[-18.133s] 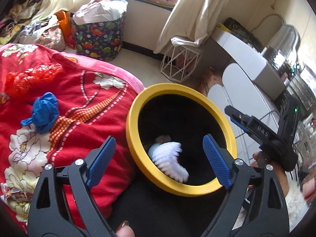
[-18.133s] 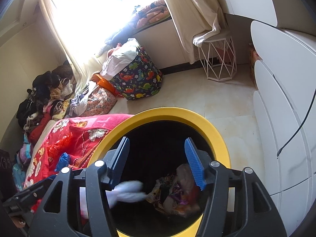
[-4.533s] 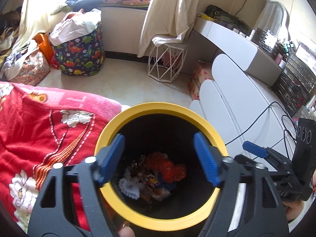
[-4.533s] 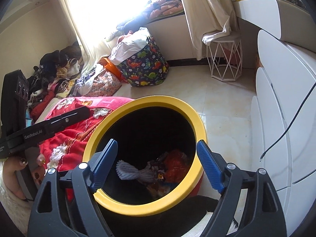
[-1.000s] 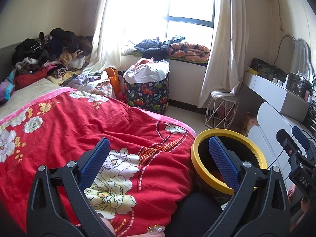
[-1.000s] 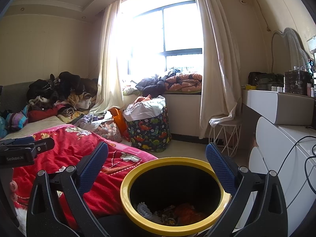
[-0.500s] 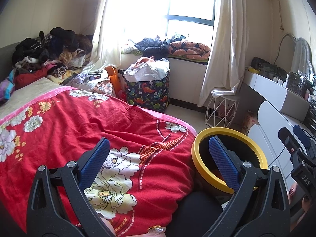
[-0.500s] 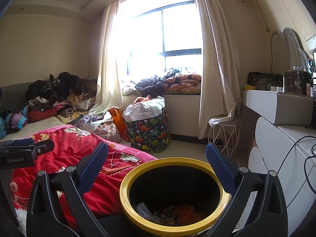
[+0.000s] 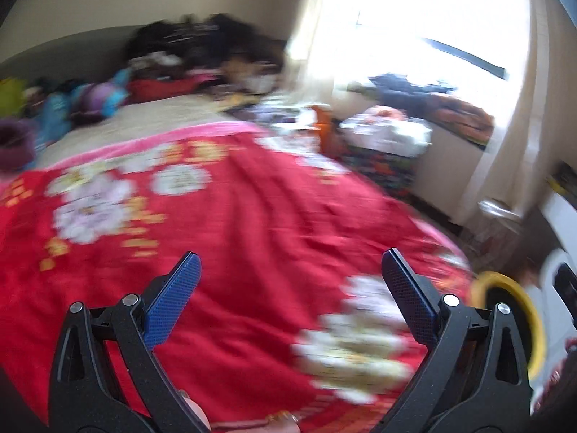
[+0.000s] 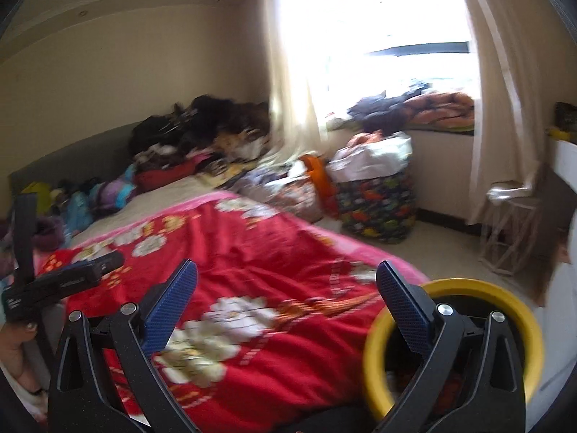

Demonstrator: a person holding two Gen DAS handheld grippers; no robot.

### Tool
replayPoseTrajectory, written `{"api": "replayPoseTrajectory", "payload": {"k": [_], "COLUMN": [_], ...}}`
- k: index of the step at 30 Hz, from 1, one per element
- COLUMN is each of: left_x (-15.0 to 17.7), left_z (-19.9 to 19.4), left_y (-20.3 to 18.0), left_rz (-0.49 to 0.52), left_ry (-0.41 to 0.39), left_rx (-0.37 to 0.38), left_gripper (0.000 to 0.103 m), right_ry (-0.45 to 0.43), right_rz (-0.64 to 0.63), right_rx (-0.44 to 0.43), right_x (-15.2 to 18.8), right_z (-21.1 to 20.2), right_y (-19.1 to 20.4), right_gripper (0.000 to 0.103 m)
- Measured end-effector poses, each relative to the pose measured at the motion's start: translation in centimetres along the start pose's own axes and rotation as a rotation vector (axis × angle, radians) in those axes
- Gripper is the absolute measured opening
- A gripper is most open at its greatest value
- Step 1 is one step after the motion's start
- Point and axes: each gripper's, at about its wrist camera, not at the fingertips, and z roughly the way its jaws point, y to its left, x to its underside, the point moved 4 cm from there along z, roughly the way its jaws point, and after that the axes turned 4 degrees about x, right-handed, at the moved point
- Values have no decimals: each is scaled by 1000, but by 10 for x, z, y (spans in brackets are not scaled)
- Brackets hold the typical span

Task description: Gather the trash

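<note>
Both views are blurred by motion. My left gripper (image 9: 290, 281) stands open and empty above the red flowered blanket (image 9: 230, 238). At the far right edge of that view sits the yellow-rimmed black trash bin (image 9: 530, 321). My right gripper (image 10: 286, 296) is also open and empty, over the blanket (image 10: 259, 274), with the bin (image 10: 465, 285) just behind its right finger. Some trash shows dimly inside the bin. The left gripper's body (image 10: 61, 281) appears at the left of the right wrist view, held in a hand. I see no loose trash on the blanket.
A heap of clothes (image 10: 202, 130) lies at the head of the bed. A dinosaur-print laundry bag (image 10: 375, 195) and a white wire stool (image 10: 508, 231) stand on the floor by the window. A white dresser (image 10: 566, 166) lines the right wall.
Both grippers have swung sharply left, away from the bin and toward the bed. The bin has slid to the right in both views. Both stay open.
</note>
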Motion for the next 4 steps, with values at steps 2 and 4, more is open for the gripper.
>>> {"api": "replayPoseTrajectory", "payload": {"k": [2, 4], "left_x": [-3, 0], "left_z": [3, 3], "left_y": [65, 132], "left_rz": [-77, -144], "left_ry": [13, 24], "left_rx": [-147, -316], "left_gripper": [92, 92], "right_ry": [101, 212], "right_rz": [-53, -99], "right_rx": [-166, -318], "right_x": [3, 15], "right_z": [39, 73], "right_y": [56, 115], "right_gripper": [97, 97]}}
